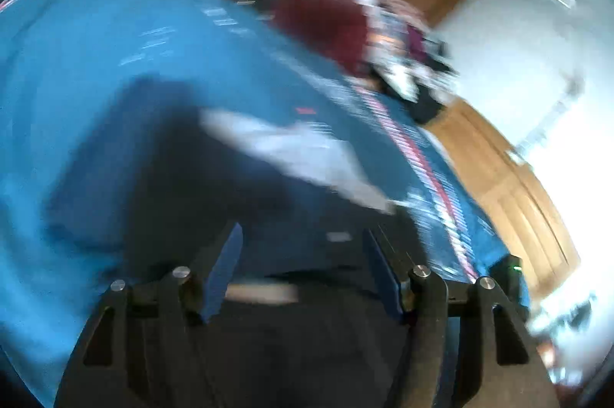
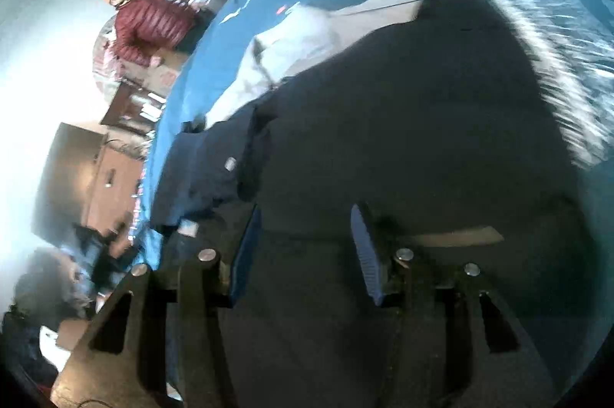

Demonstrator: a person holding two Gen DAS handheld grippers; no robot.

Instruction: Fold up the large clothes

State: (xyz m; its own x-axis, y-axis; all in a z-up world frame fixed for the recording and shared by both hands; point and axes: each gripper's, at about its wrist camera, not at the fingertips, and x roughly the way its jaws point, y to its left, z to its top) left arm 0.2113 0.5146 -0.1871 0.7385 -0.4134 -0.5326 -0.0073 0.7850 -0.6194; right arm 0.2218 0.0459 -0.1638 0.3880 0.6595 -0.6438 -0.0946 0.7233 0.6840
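1. My left gripper has its jaws apart over the dark garment.
2. My right gripper is spread too.
3. I see the garment lying on the blue cloth, beside a white garment.

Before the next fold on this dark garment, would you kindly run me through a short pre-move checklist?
1. Left tool open: ok, fingers apart over the dark garment.
2. Right tool open: ok, fingers apart, cloth between them.
3. Either tool gripping cloth: not ok, neither is closed.
4. Garment lies flat on the blue cover: cannot tell, the left view is blurred.
5. White piece beside the garment clear of the fold: cannot tell.
6. Person in a red jacket clear of the bed: ok, standing beyond its edge.
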